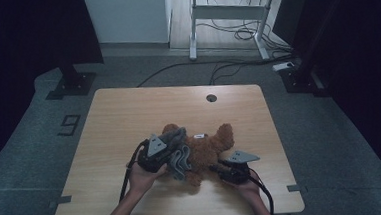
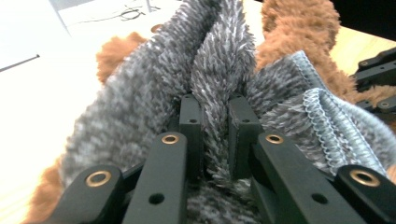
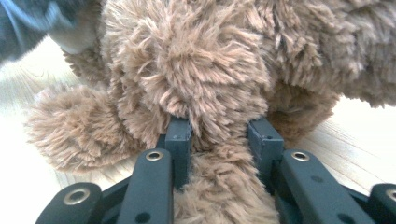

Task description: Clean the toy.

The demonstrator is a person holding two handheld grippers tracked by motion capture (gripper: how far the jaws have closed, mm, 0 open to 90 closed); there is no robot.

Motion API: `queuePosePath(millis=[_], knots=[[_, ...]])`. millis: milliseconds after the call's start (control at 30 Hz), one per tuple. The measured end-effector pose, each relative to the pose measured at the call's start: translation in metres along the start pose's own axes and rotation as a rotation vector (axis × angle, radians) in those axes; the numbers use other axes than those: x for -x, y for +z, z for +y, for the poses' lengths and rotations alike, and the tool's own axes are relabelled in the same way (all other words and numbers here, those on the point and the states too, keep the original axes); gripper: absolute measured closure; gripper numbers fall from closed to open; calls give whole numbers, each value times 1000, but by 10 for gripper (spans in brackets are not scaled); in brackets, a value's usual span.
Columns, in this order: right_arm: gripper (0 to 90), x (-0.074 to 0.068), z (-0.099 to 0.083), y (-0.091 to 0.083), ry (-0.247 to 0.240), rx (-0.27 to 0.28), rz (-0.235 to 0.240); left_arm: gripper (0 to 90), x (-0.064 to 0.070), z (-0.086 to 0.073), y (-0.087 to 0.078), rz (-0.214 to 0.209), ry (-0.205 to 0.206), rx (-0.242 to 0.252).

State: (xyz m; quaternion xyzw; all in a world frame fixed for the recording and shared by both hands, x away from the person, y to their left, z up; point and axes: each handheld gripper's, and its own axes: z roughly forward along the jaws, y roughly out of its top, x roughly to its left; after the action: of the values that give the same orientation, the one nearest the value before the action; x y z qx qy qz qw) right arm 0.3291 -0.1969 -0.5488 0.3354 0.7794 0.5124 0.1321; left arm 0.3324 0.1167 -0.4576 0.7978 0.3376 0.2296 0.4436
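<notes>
So there's a brown plush bear [image 1: 208, 149] lying on the table [image 1: 129, 116], a bit near of the middle and slightly right of centre. Shaggy brown fur, limbs splayed, one rounded end pointing far-right. A grey fuzzy garment [image 1: 178, 153] sits over its left part, bunched into folds, with a ribbed blue-grey hem [image 2: 327, 126] that ripples along its edge. There's a small white tag [image 1: 198, 135] on the bear's far side.

Room-wise, the bear is well away from the far edge and from the left and right edges, with lots of bare wood on the far and left sides. The near edge is closer, and that's where the person's forearms come in. A round cable hole [image 1: 211, 97] sits near the far edge, well apart from the bear.

The left gripper [image 2: 215, 123] is at the bear's left end, and its jaws are pinching a standing fold of the grey garment between them, with only a narrow gap that's packed with fuzz. The right gripper [image 3: 219, 135] is at the near-right side of the bear, and its jaws sit a bit wider, clamped either side of a thick brown plush limb with fur bulging out around both pads. Both hands are wrapped around the gripper bodies, near the table's near edge.
</notes>
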Motion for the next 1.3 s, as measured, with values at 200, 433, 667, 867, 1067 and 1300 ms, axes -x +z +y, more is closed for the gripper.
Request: queuePosePath(millis=[200,433,667,867,1067,1300], knots=[[667,1,0,0,5,1,3,789,-24,-11,-18,50,-47,-1],[667,1,0,0,9,0,3,789,-48,-30,-25,123,-68,-58],[667,2,0,0,16,-1,1,787,-50,-24,-25,128,-75,-59],[667,2,0,0,18,-1,-2,787,-38,7,-15,102,-29,-43],[667,1,0,0,10,-2,-5,784,-32,40,9,63,-11,-82],[661,0,0,0,-3,0,-8,783,-22,28,35,8,-26,-176]])
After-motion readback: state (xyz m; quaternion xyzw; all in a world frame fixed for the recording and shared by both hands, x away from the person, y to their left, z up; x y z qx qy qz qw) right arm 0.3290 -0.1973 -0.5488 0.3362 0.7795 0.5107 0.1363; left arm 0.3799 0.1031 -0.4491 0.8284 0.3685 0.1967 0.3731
